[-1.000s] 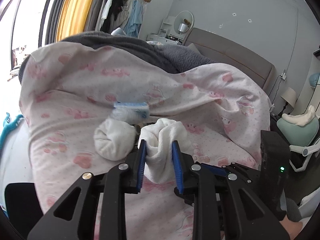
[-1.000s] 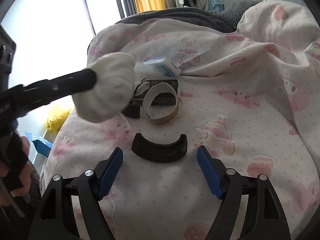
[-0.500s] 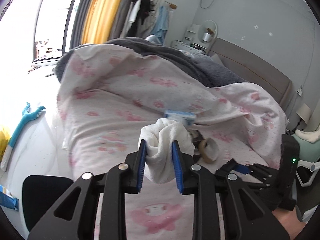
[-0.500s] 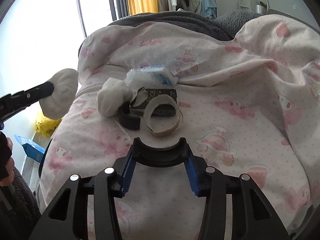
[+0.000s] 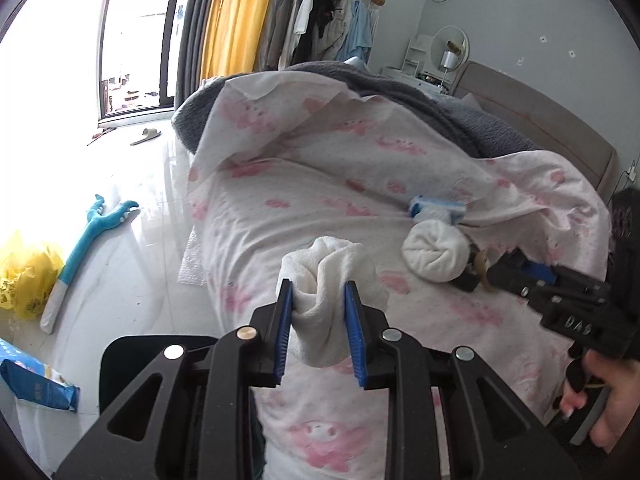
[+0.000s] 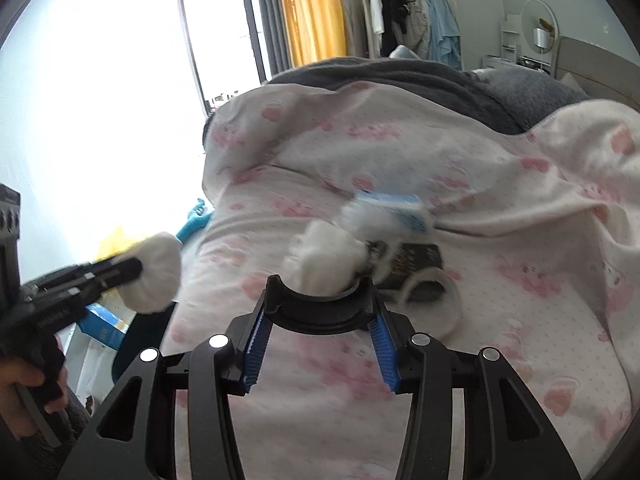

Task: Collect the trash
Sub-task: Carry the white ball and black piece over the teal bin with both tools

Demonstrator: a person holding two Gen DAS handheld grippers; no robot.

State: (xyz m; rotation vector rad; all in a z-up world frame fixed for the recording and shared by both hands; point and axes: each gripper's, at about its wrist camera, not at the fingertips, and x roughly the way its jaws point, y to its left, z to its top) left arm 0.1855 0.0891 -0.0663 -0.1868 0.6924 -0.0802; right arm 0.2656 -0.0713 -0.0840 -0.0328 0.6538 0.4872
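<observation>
Bright daylight poured in from the window [image 5: 132,40], far up and left of the jaws, and washed the floor [image 5: 120,200] white. The right view was blurry. Both pictures bent round with dark corners.

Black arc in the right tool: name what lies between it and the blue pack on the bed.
A white cloth ball lies between the black arc and the blue pack; the right wrist view shows it.

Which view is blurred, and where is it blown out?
Right wrist: motion blur smears the tissue pack and white sock ball; the window is blown out. Left wrist: sharp, but window and floor glare; fisheye bends both.
</observation>
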